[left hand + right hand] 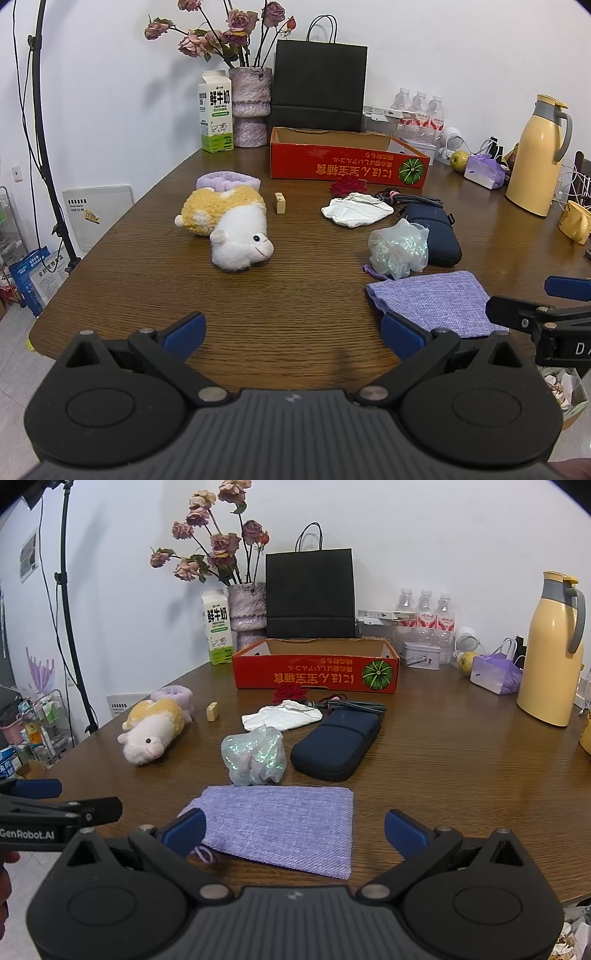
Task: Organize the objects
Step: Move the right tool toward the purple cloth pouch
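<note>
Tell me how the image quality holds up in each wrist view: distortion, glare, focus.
Left wrist view: fisheye bends the table edge and lamp stand; dark corners; soft sheen on the wood near the yellow thermos; plush sheep sharp. Right wrist view: same curvature; purple pouch slightly soft; glints on the iridescent bag.

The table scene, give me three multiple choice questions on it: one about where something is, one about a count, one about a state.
1. Where does the plush sheep lie?
A. inside the red box
B. on the bare table
C. on the purple pouch

2. How many water bottles stand at the back?
A. one
B. three
C. six

3. How is the left gripper?
A. open, empty
B. shut on the sheep
C. shut on the pouch

Answers: B, wood surrounds it; B, three caps show; A, its fingers are spread over bare table.
</note>
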`<state>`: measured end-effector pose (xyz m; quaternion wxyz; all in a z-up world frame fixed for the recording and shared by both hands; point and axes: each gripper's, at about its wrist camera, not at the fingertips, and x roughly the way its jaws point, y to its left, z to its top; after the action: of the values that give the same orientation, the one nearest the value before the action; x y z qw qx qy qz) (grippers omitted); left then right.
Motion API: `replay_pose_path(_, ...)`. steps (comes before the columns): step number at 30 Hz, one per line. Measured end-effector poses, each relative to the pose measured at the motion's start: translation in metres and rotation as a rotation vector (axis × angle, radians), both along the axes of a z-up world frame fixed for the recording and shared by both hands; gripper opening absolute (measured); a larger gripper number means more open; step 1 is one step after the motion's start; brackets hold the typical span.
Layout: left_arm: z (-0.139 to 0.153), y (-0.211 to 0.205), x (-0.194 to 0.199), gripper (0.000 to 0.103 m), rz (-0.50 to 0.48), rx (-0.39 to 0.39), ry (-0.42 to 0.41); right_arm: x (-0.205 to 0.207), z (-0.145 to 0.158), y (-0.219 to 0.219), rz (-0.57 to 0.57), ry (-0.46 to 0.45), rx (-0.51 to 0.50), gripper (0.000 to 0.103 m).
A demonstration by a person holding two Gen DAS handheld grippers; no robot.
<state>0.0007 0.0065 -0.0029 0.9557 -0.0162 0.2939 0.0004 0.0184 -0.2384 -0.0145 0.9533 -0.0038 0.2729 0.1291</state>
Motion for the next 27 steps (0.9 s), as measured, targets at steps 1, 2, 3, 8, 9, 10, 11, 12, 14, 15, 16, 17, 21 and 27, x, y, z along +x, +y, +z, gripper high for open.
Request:
replay_pose_path(1,0.000,0.000,0.000,0.103,0.000,0.000,0.000,0.000,0.000,0.000,0.000,0.000,0.000,0.103)
replay_pose_path(2,0.000,0.000,0.000,0.103,-0.001,0.000,0.000,0.000,0.000,0.000,0.000,0.000,0.000,0.103)
replay_pose_path(3,0.000,0.000,0.000,0.103,-0.001,0.000,-0.001,0.000,0.000,0.000,0.000,0.000,0.000,0.103)
replay_pose_path(8,0.000,0.000,0.000,0.103,0.000,0.000,0.000,-0.001,0.005,-0.001,0.001,0.001,0.000,0.103)
replay_pose_path(9,0.000,0.001,-0.001,0.103,0.000,-0.002,0.000,-0.001,0.006,-0.002,0.001,0.001,-0.001,0.103)
replay_pose_path(10,0.000,0.002,-0.001,0.103,0.002,-0.003,0.001,-0.001,0.007,-0.002,0.001,0.002,0.000,0.103)
replay_pose_path(11,-0.001,0.003,-0.001,0.103,0.004,-0.005,0.001,-0.003,0.002,0.004,0.001,0.002,0.000,0.103)
replay_pose_path(12,-0.001,0.004,0.000,0.103,0.007,-0.007,0.002,-0.003,0.000,0.007,0.000,0.003,0.001,0.103)
replay_pose_path(14,-0.001,0.006,0.000,0.103,0.011,-0.007,0.001,0.002,-0.001,0.004,0.001,0.004,0.004,0.103)
replay_pose_path(15,-0.002,0.006,0.000,0.103,0.013,-0.007,0.002,0.001,0.001,0.004,0.003,0.004,0.003,0.103)
replay_pose_path(16,-0.002,0.007,0.000,0.103,0.016,-0.006,0.003,0.001,0.001,0.006,0.004,0.005,0.003,0.103)
replay_pose_path(17,-0.002,0.007,0.001,0.103,0.018,-0.006,0.005,0.002,0.002,0.007,0.006,0.007,0.003,0.103)
replay_pose_path(21,-0.002,0.007,0.001,0.103,0.021,-0.004,0.005,0.000,0.000,0.013,0.013,0.015,0.002,0.103)
replay_pose_path(27,-0.004,0.006,0.003,0.103,0.026,0.006,0.011,0.003,-0.001,0.013,0.011,0.018,0.004,0.103)
